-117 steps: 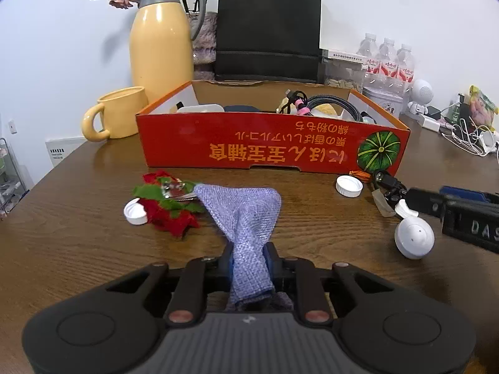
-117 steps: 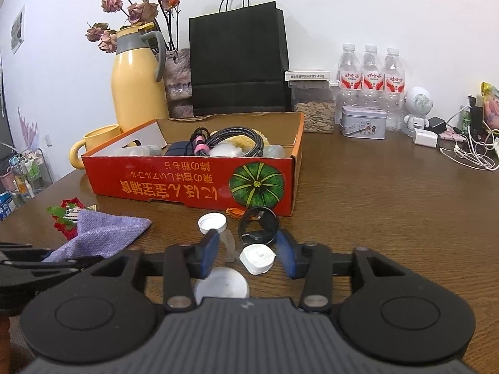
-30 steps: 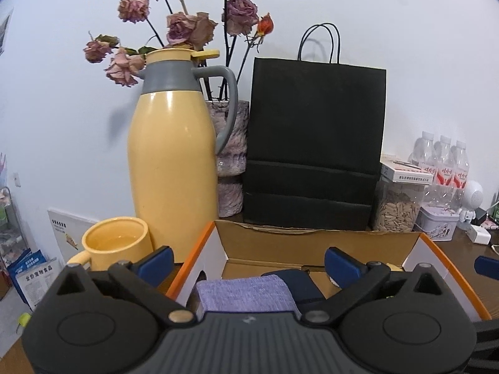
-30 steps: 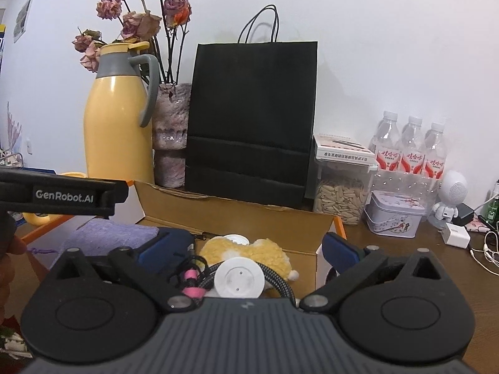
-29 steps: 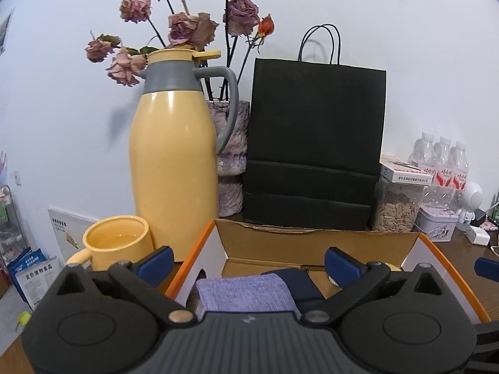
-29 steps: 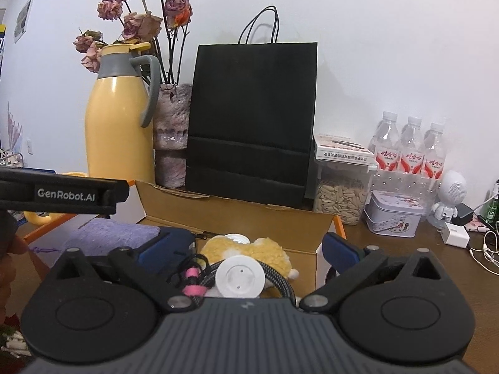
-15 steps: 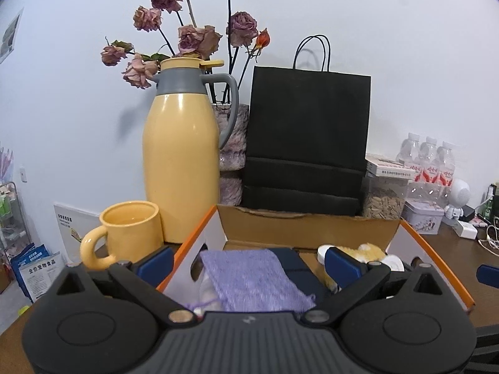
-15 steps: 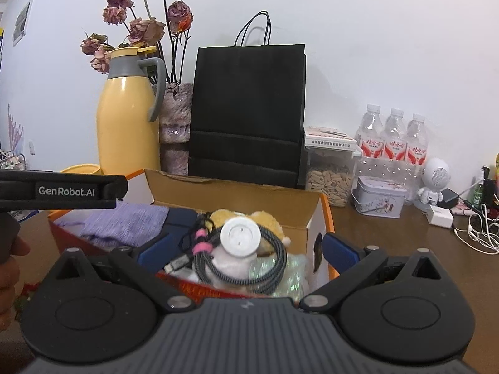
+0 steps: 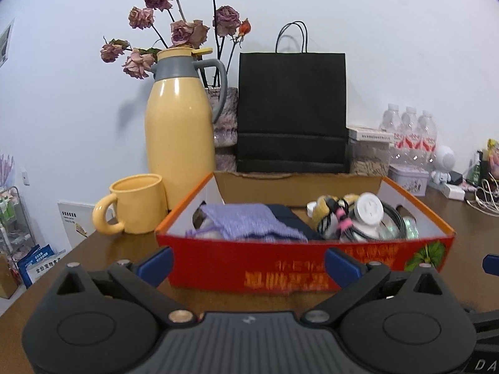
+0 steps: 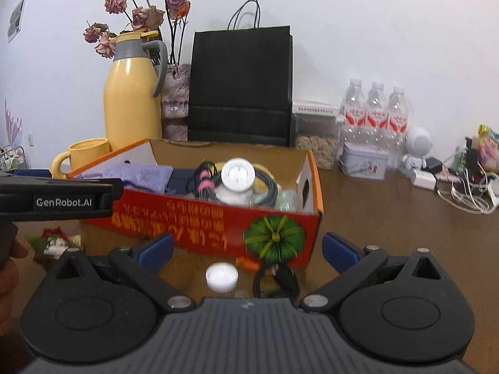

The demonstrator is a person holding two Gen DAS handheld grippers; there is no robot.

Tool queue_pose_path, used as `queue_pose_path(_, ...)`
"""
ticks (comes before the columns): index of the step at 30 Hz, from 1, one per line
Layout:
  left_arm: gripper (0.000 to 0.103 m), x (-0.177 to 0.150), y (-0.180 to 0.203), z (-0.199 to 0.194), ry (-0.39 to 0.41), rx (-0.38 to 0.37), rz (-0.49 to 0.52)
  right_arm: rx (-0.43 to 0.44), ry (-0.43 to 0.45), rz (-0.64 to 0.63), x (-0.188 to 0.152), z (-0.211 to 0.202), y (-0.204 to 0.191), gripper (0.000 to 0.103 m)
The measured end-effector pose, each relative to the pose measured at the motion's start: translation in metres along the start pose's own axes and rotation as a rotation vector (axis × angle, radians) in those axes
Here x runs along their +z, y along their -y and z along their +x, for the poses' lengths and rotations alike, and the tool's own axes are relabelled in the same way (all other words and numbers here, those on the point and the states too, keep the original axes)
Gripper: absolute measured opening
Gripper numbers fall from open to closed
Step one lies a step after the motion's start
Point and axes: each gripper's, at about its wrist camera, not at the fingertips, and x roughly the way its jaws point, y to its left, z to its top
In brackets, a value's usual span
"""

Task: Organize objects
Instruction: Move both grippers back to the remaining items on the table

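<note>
The red cardboard box point(image 9: 280, 275) stands on the wooden table, also in the right wrist view point(image 10: 199, 221). Inside lie the purple cloth point(image 9: 246, 224) at the left and a white round plug point(image 9: 369, 209) on a black cable coil at the right; the right wrist view shows the cloth point(image 10: 140, 176) and the plug point(image 10: 238, 174) too. My left gripper point(image 9: 249, 261) is open and empty in front of the box. My right gripper point(image 10: 246, 251) is open and empty, above a white cap point(image 10: 222, 277) and a black ring point(image 10: 274, 279) on the table.
A yellow jug point(image 9: 181, 124), a yellow mug point(image 9: 137, 208), a vase of dried roses and a black paper bag point(image 9: 291, 112) stand behind the box. Water bottles point(image 10: 377, 115), a tin, a white toy robot and cables fill the right. A red-green flower item point(image 10: 54, 243) lies left.
Both grippers, open and empty, have pulled back and down from over the box to in front of it. The cloth and the plug stay in the box.
</note>
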Motion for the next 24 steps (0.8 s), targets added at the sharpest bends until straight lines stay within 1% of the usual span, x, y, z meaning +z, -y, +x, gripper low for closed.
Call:
queue_pose_path(9, 0.103, -0.022, -0.004, -0.016, -0.040, -0.025, 0.000, -0.009, -0.042, 0.007, -0.022, -0.019, 0.002, 0.103)
queue_pose_path(14, 0.103, -0.028, -0.005, -0.022, -0.061, -0.037, 0.011, -0.015, -0.069, 0.012, -0.026, -0.024, 0.002, 0.103)
queue_pose_path(19, 0.103, -0.037, -0.006, -0.025, -0.110, -0.041, 0.037, -0.031, -0.121, 0.037, -0.031, -0.022, 0.007, 0.103)
queue_pose_path(24, 0.103, -0.044, -0.015, -0.029, -0.134, -0.056, 0.027, -0.039, -0.170, 0.059, -0.034, -0.020, 0.011, 0.103)
